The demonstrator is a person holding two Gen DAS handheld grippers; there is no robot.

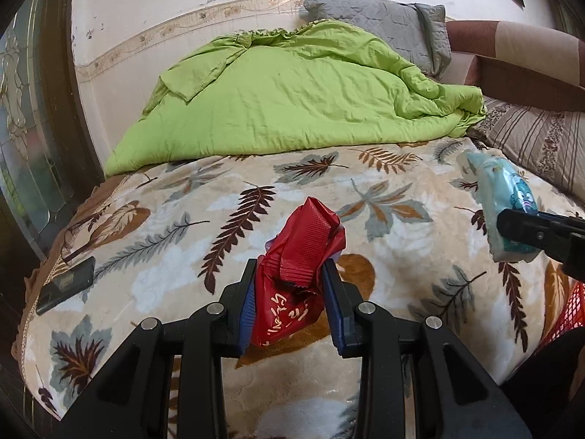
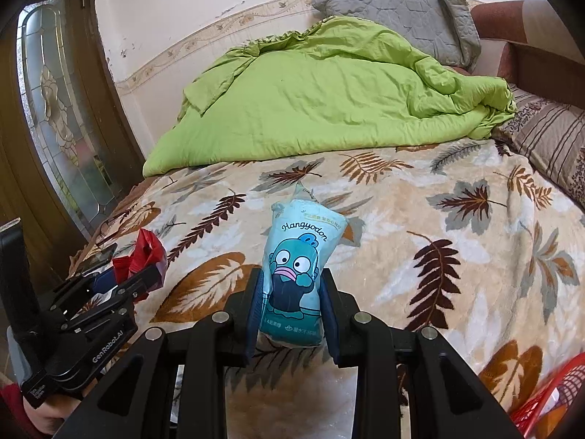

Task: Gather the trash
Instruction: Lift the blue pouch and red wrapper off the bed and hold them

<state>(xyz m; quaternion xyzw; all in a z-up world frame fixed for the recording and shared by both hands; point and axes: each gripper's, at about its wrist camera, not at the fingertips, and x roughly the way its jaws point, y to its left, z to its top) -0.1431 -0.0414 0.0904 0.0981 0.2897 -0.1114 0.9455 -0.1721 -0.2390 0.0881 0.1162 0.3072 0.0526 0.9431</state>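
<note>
Left gripper (image 1: 289, 289) jaws narrowed, clamping crumpled red wrapper (image 1: 303, 252). Right gripper (image 2: 292, 296) jaws narrowed, clamping blue tissue pack (image 2: 296, 274).

Black tool (image 1: 290, 278), blue pads (image 1: 245, 311)

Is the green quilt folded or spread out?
Folded, loosely: the green quilt lies bunched in a heap near the pillows, leaving the leaf blanket uncovered.

crumpled red wrapper (image 1: 299, 267) — upright blue tissue pack (image 2: 298, 274), both held aloft
</note>
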